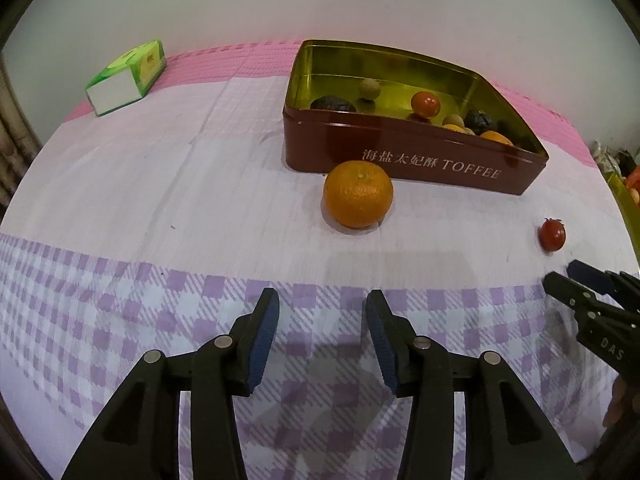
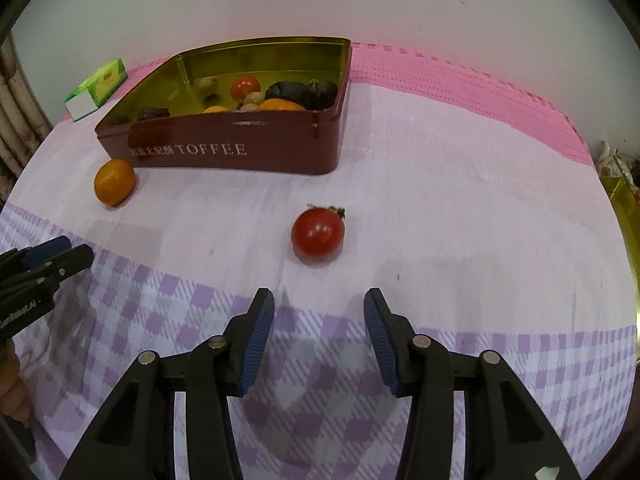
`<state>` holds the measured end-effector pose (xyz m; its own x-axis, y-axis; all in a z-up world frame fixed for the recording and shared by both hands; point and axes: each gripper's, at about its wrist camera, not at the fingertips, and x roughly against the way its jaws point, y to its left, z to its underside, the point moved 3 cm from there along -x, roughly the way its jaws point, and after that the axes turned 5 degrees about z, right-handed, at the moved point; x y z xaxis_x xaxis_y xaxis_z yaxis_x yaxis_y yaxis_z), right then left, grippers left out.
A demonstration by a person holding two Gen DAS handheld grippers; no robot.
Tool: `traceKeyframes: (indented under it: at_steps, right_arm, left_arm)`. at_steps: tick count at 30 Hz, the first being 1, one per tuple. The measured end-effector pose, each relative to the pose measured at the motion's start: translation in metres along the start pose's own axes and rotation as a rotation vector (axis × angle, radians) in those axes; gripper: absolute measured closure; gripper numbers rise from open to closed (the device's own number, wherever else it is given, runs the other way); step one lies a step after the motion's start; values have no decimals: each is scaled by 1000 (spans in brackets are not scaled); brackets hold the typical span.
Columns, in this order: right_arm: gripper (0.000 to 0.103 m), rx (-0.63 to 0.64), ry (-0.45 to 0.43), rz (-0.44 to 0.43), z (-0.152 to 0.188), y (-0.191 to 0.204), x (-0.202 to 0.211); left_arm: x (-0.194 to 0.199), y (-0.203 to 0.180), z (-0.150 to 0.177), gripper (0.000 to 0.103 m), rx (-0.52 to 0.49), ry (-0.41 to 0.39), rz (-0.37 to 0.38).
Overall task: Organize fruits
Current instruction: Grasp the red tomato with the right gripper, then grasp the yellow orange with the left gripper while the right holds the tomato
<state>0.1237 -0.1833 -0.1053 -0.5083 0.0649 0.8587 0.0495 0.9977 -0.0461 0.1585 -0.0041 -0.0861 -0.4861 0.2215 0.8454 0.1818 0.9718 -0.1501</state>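
Note:
An orange mandarin [image 1: 358,193] lies on the cloth just in front of the dark red TOFFEE tin [image 1: 412,162], straight ahead of my left gripper [image 1: 322,300], which stands open and empty some way short of it. A small red tomato [image 2: 318,233] with a green stem lies ahead of my right gripper [image 2: 319,298], also open with nothing between its fingers. The tin [image 2: 240,152] holds several fruits: a tomato, mandarins, dark and pale round ones. Each gripper shows at the other view's edge: right gripper [image 1: 560,274], left gripper [image 2: 78,250]. The mandarin [image 2: 114,181] and tomato [image 1: 553,233] appear in both views.
A green and white carton [image 1: 127,77] lies at the table's far left on the pink cloth. A white wall rises behind the table. A yellow container's rim [image 2: 624,204] shows at the right edge. The checked lilac cloth [image 1: 120,320] covers the near part of the table.

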Motion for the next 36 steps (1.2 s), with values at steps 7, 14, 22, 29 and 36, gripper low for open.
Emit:
traceKeyframes:
  at_steps: [7, 14, 22, 29, 36]
  right_arm:
    - [59, 4, -17, 6, -15, 2, -9]
    - [61, -3, -35, 6, -22, 4, -13]
    - [74, -1, -59, 3, -24, 5, -11]
    - [77, -4, -63, 2, -21, 5, -10]
    - [77, -5, -56, -5, -17, 7, -7]
  left_arm:
    - [-3, 4, -3, 52, -2, -5, 22]
    - [-4, 5, -4, 49, -19, -11, 22]
    - [-10, 0, -8, 45, -39, -10, -6]
    - [-15, -4, -15, 45, -42, -3, -7]
    - [-20, -10, -23, 45, -53, 4, 0]
